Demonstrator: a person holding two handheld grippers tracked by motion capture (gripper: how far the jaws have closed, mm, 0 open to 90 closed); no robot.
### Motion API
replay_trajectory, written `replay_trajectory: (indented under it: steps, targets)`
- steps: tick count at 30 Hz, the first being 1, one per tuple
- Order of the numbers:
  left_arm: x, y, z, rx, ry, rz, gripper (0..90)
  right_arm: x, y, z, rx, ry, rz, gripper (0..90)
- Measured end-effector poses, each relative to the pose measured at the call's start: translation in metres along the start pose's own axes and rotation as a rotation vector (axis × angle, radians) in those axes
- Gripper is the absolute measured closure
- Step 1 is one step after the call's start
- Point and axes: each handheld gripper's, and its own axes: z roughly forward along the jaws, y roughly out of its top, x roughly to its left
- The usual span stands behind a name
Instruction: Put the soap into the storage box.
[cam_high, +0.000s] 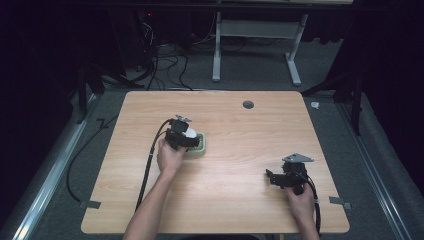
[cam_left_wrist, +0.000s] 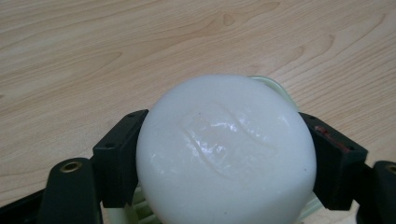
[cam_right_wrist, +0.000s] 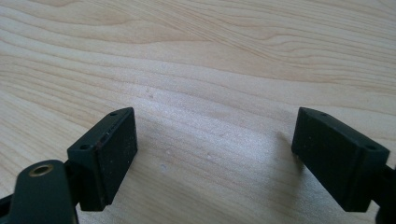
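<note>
Between left gripper (cam_left_wrist: 224, 154) jaws: round white soap (cam_left_wrist: 226, 149), embossed face up, over green dish (cam_high: 200, 145).

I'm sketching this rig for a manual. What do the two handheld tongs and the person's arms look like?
Both tongs, left and right, are black, with blocky rectangular jaw pads, brass-coloured eyelets, trailing black cables and grey three-cornered top plates. The left's pad carries a reddish mark. The forearms are bare, no sleeves in view.

Bright tabletop, dark surroundings (perhaps overhead light)
</note>
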Motion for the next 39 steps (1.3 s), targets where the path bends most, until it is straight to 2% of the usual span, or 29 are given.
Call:
replay_trajectory:
  steps: [16, 32, 35, 38, 39]
  targets:
    - [0.003, -0.005, 0.011, 0.015, 0.024, -0.009, 24.4, 0.000, 0.000, 0.000, 0.000, 0.000, 0.002, 15.2]
    - [0.001, -0.010, 0.015, 0.044, 0.035, 0.013, 24.1, 0.000, 0.000, 0.000, 0.000, 0.000, 0.002, 15.2]
    - [-0.002, -0.010, 0.012, 0.034, 0.060, 0.046, 23.8, 0.000, 0.000, 0.000, 0.000, 0.000, 0.002, 15.2]
    - [-0.002, -0.009, 0.010, 0.022, 0.048, 0.042, 21.4, 0.000, 0.000, 0.000, 0.000, -0.001, 0.001, 15.2]
    - [-0.001, -0.008, 0.007, 0.009, 0.030, 0.033, 20.6, 0.000, 0.000, 0.000, 0.000, 0.000, 0.002, 15.2]
